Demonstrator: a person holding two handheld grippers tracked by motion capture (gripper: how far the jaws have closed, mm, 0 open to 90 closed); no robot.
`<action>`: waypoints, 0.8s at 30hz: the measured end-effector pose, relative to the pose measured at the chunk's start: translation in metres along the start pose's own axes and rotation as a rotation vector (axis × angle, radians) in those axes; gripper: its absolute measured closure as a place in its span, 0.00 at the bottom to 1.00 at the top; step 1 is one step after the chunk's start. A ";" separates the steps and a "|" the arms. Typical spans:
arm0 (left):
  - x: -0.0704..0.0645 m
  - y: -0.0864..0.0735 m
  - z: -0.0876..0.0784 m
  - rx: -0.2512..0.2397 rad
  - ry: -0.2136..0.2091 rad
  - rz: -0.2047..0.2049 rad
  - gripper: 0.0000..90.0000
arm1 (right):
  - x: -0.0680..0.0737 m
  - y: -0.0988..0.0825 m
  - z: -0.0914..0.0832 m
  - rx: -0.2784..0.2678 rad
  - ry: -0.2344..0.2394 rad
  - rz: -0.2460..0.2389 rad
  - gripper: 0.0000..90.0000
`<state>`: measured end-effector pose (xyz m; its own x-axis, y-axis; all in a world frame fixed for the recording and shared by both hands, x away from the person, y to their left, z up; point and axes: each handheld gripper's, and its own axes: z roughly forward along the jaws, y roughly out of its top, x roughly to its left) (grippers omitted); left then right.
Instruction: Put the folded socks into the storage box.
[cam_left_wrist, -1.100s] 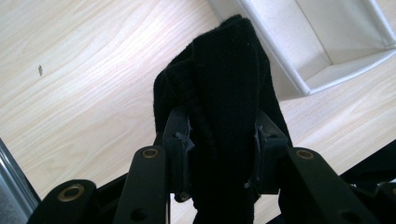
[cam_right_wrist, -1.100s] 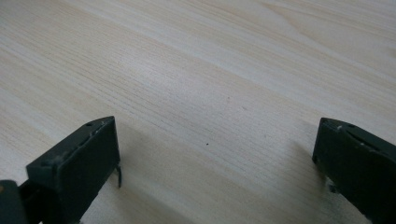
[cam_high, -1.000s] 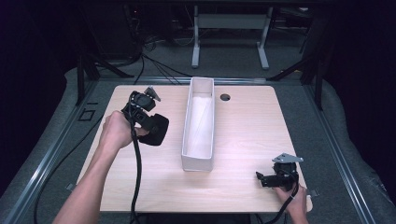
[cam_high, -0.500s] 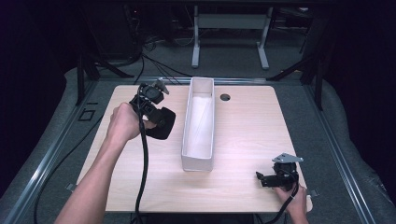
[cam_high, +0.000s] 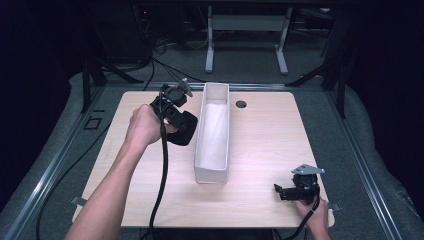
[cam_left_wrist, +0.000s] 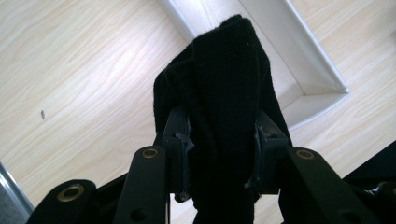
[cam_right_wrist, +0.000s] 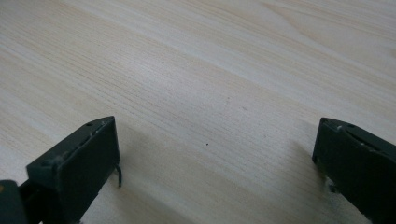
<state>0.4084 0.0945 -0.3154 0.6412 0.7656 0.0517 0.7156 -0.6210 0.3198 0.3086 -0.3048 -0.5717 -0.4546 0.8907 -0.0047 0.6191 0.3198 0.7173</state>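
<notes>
I have the left gripper (cam_high: 176, 116) clamped on a black cloth (cam_high: 182, 129); in the left gripper view the dark knit fabric (cam_left_wrist: 224, 93) sits pinched between the two jaws and sticks out past them. From the high view the cloth hangs just beside the left wall of the long white box (cam_high: 214, 165), above the table (cam_high: 265, 135), with my left hand (cam_high: 142, 125) holding the gripper's body. The box (cam_left_wrist: 299, 70) shows just beyond the cloth in the left gripper view, its near corner to the right. My right gripper (cam_high: 286, 192) rests low near the table's front right corner, well apart from the box, its jaws spread wide over bare wood (cam_right_wrist: 210, 93) with nothing between them.
</notes>
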 end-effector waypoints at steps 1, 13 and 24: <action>-0.001 0.002 0.000 -0.002 0.000 0.003 0.72 | 0.000 0.000 0.000 0.000 0.001 0.000 0.00; -0.015 0.020 0.002 0.006 -0.002 0.027 0.72 | 0.000 0.000 0.000 0.000 0.000 0.000 0.00; -0.029 0.036 0.008 0.022 0.000 0.048 0.72 | 0.000 0.000 0.000 0.000 0.000 0.000 0.00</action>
<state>0.4172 0.0484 -0.3126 0.6747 0.7350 0.0669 0.6901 -0.6605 0.2958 0.3085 -0.3048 -0.5717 -0.4544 0.8908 -0.0047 0.6193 0.3197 0.7171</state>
